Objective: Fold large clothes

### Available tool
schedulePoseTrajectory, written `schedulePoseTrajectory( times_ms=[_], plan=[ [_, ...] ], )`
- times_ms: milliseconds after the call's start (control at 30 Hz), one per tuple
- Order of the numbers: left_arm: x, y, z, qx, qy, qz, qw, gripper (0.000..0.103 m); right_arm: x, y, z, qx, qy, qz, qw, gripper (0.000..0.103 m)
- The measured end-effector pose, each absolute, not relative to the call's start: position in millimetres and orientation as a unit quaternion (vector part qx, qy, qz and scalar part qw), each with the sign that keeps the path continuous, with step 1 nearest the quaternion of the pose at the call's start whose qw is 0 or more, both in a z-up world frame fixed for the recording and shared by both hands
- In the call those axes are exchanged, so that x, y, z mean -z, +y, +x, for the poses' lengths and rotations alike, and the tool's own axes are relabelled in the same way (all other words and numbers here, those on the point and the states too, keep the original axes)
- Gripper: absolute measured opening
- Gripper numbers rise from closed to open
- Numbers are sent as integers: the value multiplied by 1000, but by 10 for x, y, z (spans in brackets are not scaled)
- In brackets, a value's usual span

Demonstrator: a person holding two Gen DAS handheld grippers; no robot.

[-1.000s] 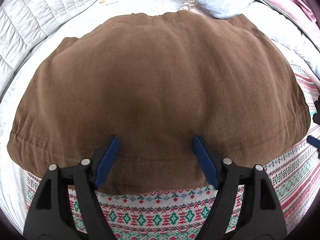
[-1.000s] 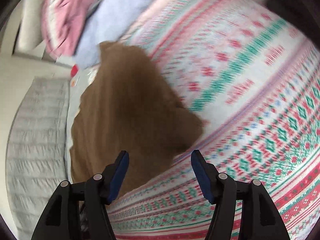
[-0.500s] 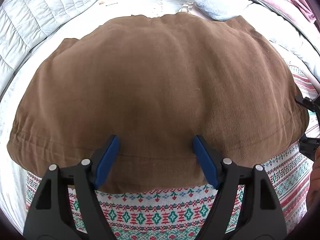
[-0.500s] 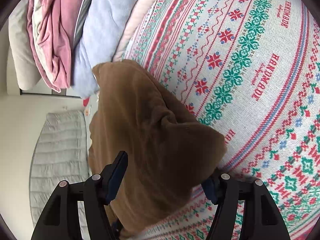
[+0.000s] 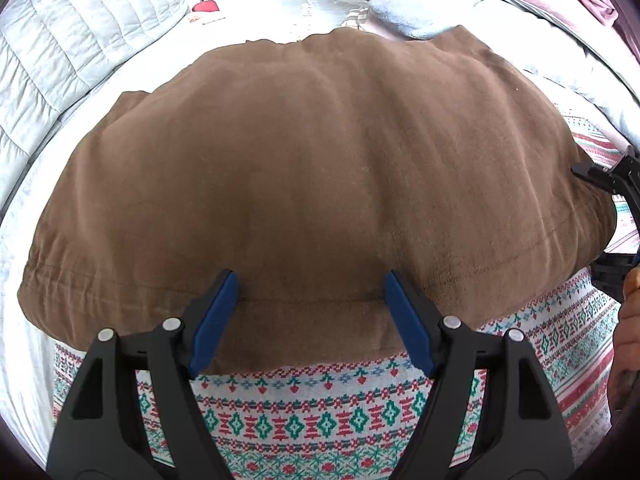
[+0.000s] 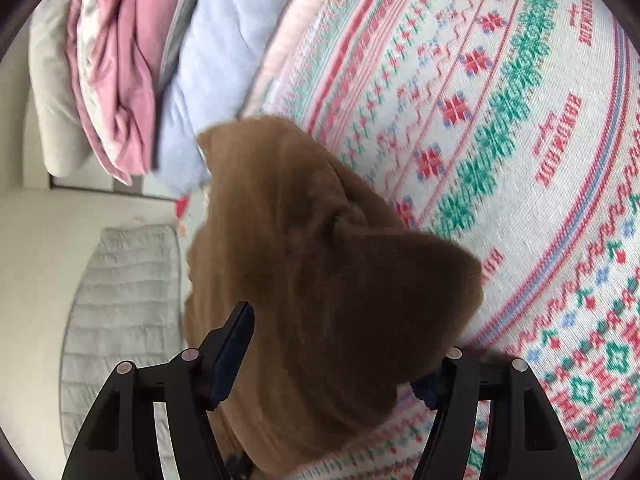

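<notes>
Between our right gripper's point(image 6: 340, 348) spread fingers a brown garment point(image 5: 312, 184) corner bunches, hiding one pad, so we cannot tell whether it pinches. Our left gripper point(image 5: 310, 312) gapes over its near hem. It lies across a patterned blanket point(image 6: 520, 140), folded bedding point(image 6: 160, 60) stacked beyond.

patterned knit bedspread point(image 5: 320, 420), quilted grey padding point(image 5: 80, 40) at left, piled pink and blue bedding point(image 6: 152, 72), bright daylight
</notes>
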State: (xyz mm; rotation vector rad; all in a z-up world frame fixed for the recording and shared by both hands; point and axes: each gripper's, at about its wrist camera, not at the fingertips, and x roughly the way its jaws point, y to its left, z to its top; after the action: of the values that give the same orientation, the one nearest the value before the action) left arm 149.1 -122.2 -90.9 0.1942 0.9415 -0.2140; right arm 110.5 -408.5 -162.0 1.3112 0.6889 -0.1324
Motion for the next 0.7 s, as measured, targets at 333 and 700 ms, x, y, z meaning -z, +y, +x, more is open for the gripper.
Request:
schedulePoseTrajectory(
  times_ms=[333, 700],
  plan=[
    [940, -1258, 1504, 98, 450, 101, 882, 76, 1074, -3879, 1185, 14, 244, 564, 789, 64],
    [935, -1280, 1488, 94, 446, 104, 884, 76, 1503, -4003, 1353, 58, 281, 617, 733, 64]
  ],
)
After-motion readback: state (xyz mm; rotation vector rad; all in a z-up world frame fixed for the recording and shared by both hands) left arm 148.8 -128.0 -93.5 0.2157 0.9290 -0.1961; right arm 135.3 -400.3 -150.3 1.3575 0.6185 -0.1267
